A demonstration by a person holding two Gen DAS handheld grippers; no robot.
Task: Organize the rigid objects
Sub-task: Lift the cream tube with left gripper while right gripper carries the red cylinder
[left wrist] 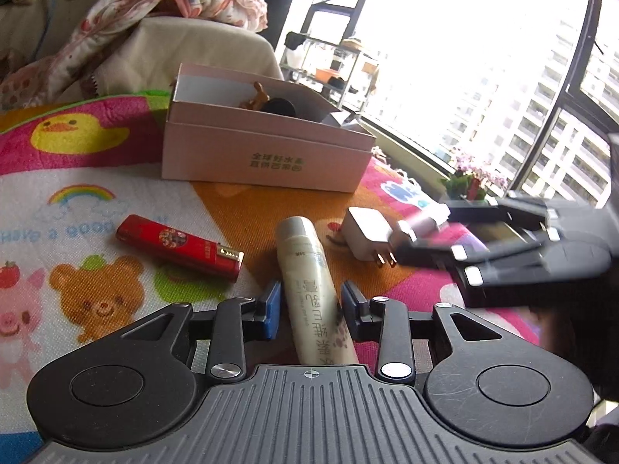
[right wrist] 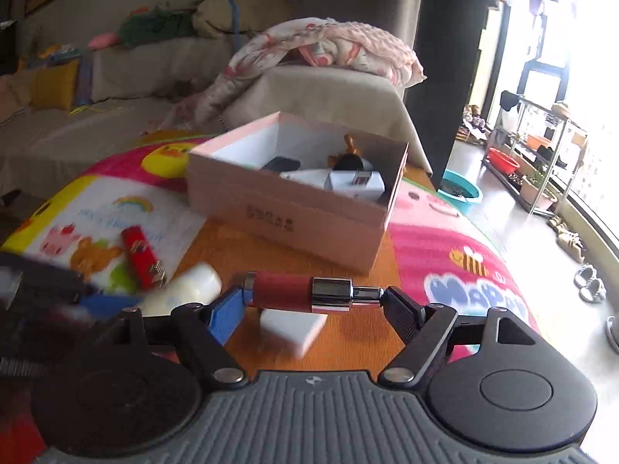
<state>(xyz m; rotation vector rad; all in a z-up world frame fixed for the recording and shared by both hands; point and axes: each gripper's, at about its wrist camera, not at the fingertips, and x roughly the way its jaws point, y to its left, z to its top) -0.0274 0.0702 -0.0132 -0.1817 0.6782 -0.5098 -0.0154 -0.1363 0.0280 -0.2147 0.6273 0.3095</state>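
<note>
A cream plastic tube with printed lettering (left wrist: 313, 290) is framed lengthwise between the blue pads of the left gripper (left wrist: 311, 305), apparently lined up for pickup; whether the pads press on it cannot be told. A red cylindrical stick with a chrome collar (right wrist: 309, 293) is clamped end to end in the right gripper (right wrist: 309, 301), lifted above a white charger plug (right wrist: 294, 326) and faced towards the open pink cardboard box (right wrist: 286, 212), where small items are already gathered. A red lighter (left wrist: 182, 246) is left lying on the cartoon-printed mat (left wrist: 77, 193)
</note>
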